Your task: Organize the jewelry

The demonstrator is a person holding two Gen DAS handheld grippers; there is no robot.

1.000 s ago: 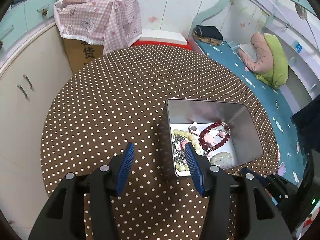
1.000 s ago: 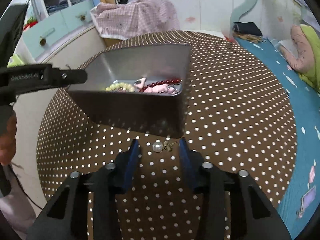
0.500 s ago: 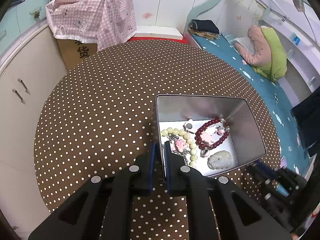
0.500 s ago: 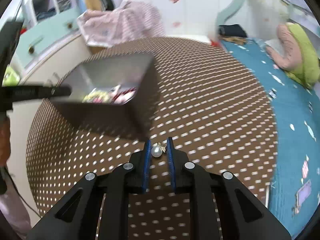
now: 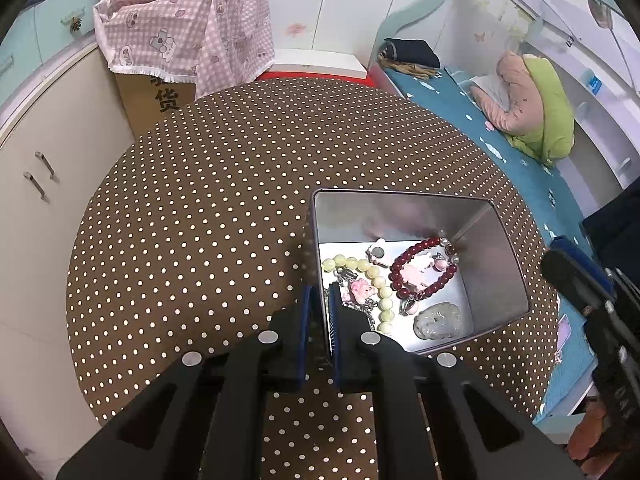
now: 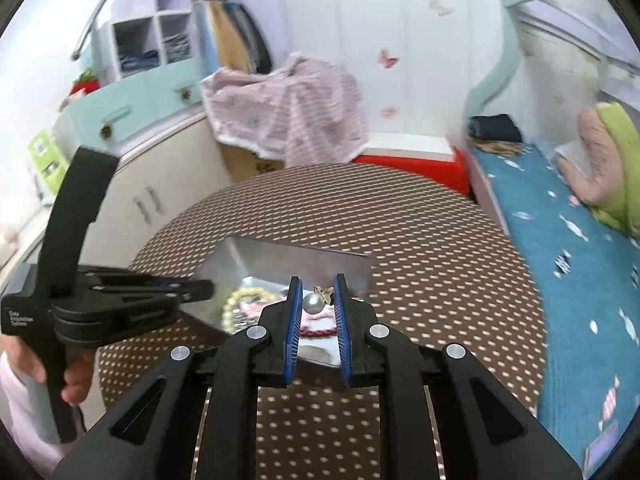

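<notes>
The left gripper (image 5: 321, 312) was clamped on the near-left wall of the metal tin (image 5: 496, 256), one blue pad outside the wall and one inside. The right gripper (image 6: 316, 300) was pinched on a pearl earring (image 6: 313, 303), its jaws having just closed onto it, and held it above the tin's near edge, clear of the polka-dot tablecloth (image 6: 420, 240).

Inside the tin lay a dark red bead bracelet (image 5: 424, 266) around a pink charm, a pale green bead strand (image 5: 376, 280) toward the clamped wall, a small pink figure (image 5: 362, 290) beside that strand, and a pale carved stone (image 5: 438, 320) near the tin's front wall.

Beyond the tin, across the round table, a checked pink cloth (image 5: 188, 36) draped a cardboard box (image 5: 160, 92). To the tin's right ran a teal bed (image 5: 520, 168) with a pink and green bundle. A hand (image 6: 60, 376) gripped the left tool's handle, left of the tin in the right wrist view.
</notes>
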